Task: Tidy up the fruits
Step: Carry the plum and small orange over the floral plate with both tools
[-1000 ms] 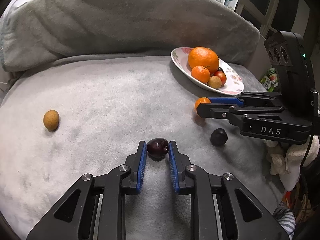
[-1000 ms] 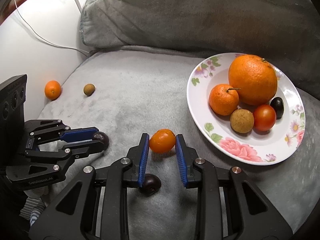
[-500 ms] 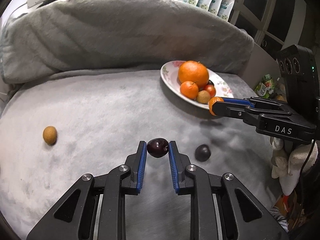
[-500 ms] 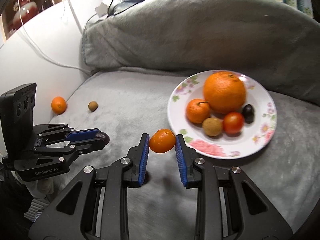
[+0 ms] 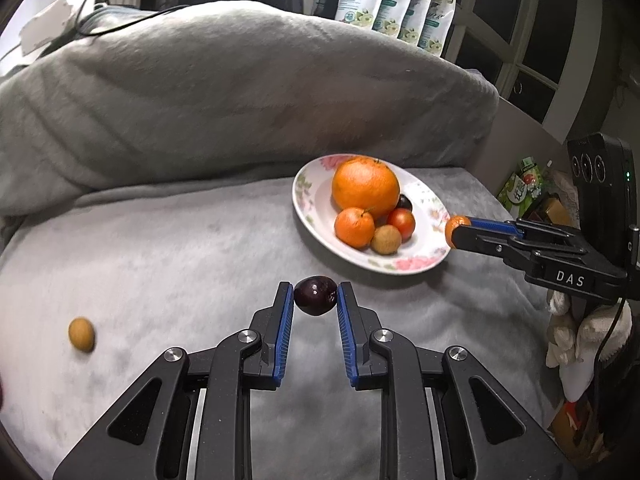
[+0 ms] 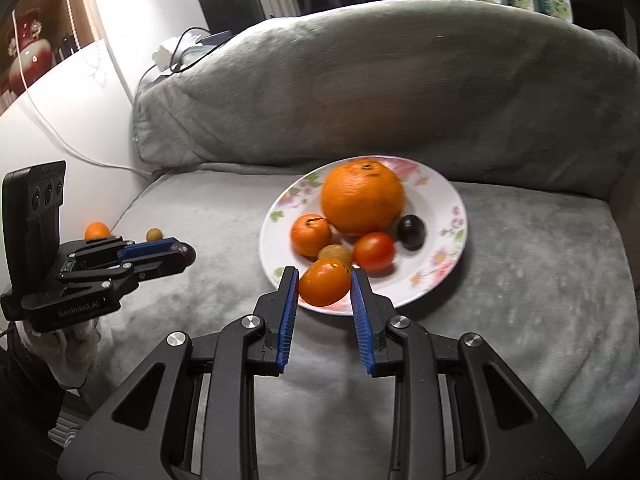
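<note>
The left claw is clenched on a dark purple oval plum, held above the grey plush sofa cushion short of the white floral plate. The right claw grips a small orange oval kumquat over the plate's near rim. Released there, the round kumquat could roll off the shallow rim, or knock the red cherry tomato. Only the right wrist view shows a loose small mandarin beside the white wall; the left wrist view shows only a tan longan.
</note>
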The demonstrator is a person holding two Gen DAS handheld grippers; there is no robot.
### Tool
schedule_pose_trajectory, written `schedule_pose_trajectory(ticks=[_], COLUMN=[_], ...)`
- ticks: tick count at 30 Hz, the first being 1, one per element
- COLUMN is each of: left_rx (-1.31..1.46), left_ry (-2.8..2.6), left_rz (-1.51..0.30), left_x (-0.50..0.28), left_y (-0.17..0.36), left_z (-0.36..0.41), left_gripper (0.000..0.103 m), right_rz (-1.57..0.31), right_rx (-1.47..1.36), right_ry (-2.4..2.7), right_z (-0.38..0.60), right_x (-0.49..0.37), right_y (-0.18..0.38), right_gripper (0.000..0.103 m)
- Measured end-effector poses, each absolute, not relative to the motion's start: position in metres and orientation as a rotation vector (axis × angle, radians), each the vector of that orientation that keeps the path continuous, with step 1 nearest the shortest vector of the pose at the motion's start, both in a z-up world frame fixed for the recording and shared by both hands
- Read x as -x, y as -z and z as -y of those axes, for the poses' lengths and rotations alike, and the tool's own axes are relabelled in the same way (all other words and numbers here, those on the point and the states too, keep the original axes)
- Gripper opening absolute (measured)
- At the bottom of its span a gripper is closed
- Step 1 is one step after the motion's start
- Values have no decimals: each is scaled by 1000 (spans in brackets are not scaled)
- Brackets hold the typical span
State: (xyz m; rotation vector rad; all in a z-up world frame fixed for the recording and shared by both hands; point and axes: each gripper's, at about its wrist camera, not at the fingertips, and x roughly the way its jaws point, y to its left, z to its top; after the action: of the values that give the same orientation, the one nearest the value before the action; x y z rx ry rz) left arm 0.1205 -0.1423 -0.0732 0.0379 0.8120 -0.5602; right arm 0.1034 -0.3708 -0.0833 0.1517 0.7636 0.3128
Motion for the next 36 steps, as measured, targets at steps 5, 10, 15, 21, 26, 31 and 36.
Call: schedule_pose_trajectory(ticks=[5,10,15,21,26,31,36], left_rx=[-46,-50,-56,-72,-78,-86,-84], left_ry=[567,574,579,579,579,574,570], left_rz=[-807,-804,-806,-815,-823,-831,-832], left_x=[-131,-142,-154,-168,-179,-188,-196], left_y=[71,69,69,73,77,80,80], left_z=[153,162,171,181,189,193,196], left_gripper=[21,21,21,21,21,21,21], right_rz=[-762,-762,-768,-778,-785,-791,-791], right_rx=[-156,-156,-160,-169,-174,-170,-159], right_ry=[-295,-282,-275,-267,-263,-264,-265], right_z=[382,390,397,404,411,413,412], right_x=[-105,-109,-114,-118,-122,-128,-132], right_y=[85,87,91,99,103,105,106], right_gripper=[28,28,28,28,28,28,28])
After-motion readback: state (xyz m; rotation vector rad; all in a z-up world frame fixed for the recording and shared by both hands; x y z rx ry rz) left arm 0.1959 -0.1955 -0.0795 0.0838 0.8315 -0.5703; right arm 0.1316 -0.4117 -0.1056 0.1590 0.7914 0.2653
